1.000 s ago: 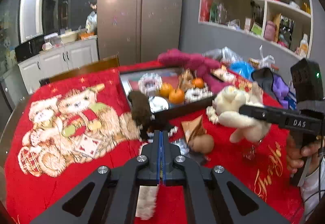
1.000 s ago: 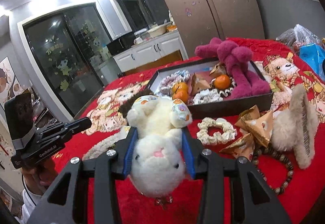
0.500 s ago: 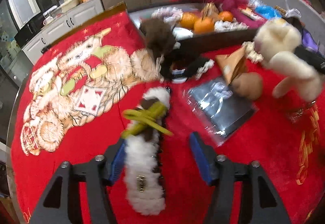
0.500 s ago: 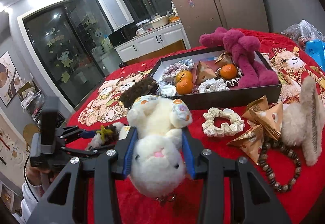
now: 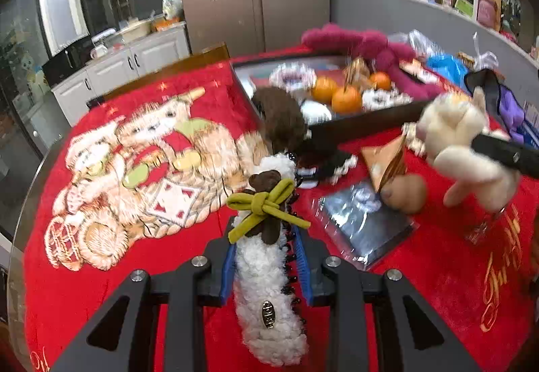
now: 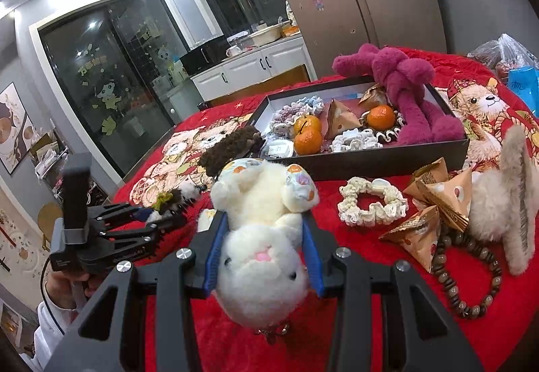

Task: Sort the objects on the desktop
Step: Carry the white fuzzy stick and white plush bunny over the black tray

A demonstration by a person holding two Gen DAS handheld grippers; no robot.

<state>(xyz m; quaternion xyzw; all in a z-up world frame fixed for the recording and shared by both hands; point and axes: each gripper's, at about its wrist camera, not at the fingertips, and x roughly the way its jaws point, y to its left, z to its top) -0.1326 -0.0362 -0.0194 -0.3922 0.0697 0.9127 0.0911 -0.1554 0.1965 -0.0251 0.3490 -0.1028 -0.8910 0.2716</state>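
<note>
— Where are the things on the red cloth (image 5: 438,271)?

— The black box (image 6: 370,163) stands behind. The right gripper (image 6: 262,237) squeezes the white plush toy (image 6: 262,230).

— And the left gripper (image 5: 264,257)?

— Its jaws are closing around the fluffy hair clip (image 5: 266,281), which lies on the cloth.

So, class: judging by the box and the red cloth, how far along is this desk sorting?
Done: the black box already holds oranges, scrunchies and a magenta plush. In hand: the right gripper grips a white plush toy; the left gripper is closing on a fuzzy white hair clip. Left: the cream scrunchie, snack packets, bead bracelet and brown clip lie outside.
</note>
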